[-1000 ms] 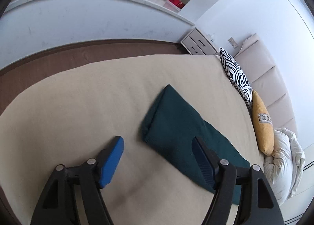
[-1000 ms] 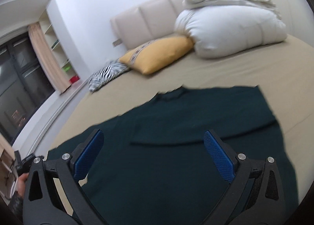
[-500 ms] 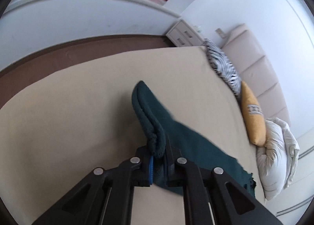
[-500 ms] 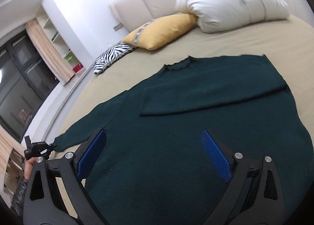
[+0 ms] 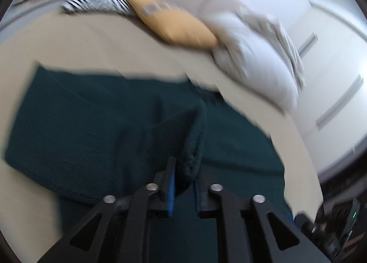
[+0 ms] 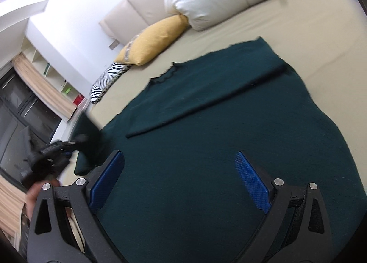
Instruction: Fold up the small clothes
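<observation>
Item, far left: left gripper point(image 5: 184, 177), seen in the right wrist view as a blurred dark shape at the bed's left edge. The sleeve cuff point(image 5: 191, 148) of the dark green sweater point(image 6: 218, 148) is bunched between its jaws; the jaws have just been easing apart, and the left blue pad is seen against the knit, while contact at the right pad cannot be told through the blur. A loosening grasp on the cuff is judged.

Item, centre: the sweater is spread flat on the beige bed sheet point(image 6: 321, 22), neckline toward the pillows, one sleeve already laid slantwise across the chest. The held sleeve is judged to be under carriage inward across the body, to be laid over the first.

Handling note: the cuff is best kept low and taut, set down with the sleeve square to the side seam, and released only once it lies flat, so that no ridge is left.

Item, right: right gripper point(image 6: 181, 178), jaws wide apart, empty, poised above the sweater's lower body; best held ready to smooth the panel.
</observation>
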{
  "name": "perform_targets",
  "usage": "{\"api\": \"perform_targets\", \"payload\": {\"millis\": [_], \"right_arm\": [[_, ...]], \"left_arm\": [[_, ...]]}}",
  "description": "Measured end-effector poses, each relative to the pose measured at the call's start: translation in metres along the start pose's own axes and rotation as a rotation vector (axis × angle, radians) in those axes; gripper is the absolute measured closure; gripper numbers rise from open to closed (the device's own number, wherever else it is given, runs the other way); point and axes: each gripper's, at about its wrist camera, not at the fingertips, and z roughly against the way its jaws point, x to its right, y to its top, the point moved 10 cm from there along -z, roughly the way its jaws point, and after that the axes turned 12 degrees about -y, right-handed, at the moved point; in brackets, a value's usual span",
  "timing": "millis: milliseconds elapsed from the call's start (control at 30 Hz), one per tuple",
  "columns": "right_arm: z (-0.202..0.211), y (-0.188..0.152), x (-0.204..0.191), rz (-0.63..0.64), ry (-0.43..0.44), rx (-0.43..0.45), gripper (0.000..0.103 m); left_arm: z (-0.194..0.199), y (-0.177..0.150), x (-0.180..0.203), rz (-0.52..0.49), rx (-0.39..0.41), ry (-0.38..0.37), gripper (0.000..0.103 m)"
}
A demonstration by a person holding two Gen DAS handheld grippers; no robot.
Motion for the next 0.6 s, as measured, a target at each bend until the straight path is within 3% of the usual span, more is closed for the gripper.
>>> {"api": "perform_targets", "payload": {"millis": [67,133,200,367,433,500,600], "right_arm": [[-0.007,-0.003,0.012,-0.019,-0.009,-0.034,0.005],[-0.016,-0.005,0.015,-0.021,-0.01,-0.071,0.005],[-0.022,-0.004,0.01,-0.013,0.01,-0.084,0.005],[-0.051,-0.001,-0.042,0.05,0.111,-0.139,0.005],[-0.069,-0.003,-0.067,0.07,0.147,-0.181,0.01],[-0.09,-0.007,-0.089,0.091,0.174,-0.231,0.023],[-0.13,-0.016,-0.103,0.089,0.114,-0.317,0.029]], "left_arm": [[-0.023,-0.025,0.008,-0.004,-0.072,-0.01,0.072],[-0.014,-0.037,0.008,-0.006,-0.066,-0.013,0.052],[0.009,-0.038,-0.002,-0.003,-0.02,0.004,0.043],[0.059,-0.028,-0.049,0.062,0.071,0.038,0.043],[0.072,-0.028,-0.066,0.101,0.094,0.048,0.043],[0.084,-0.025,-0.081,0.124,0.119,0.055,0.043],[0.1,-0.02,-0.101,0.15,0.151,0.068,0.043]]}}
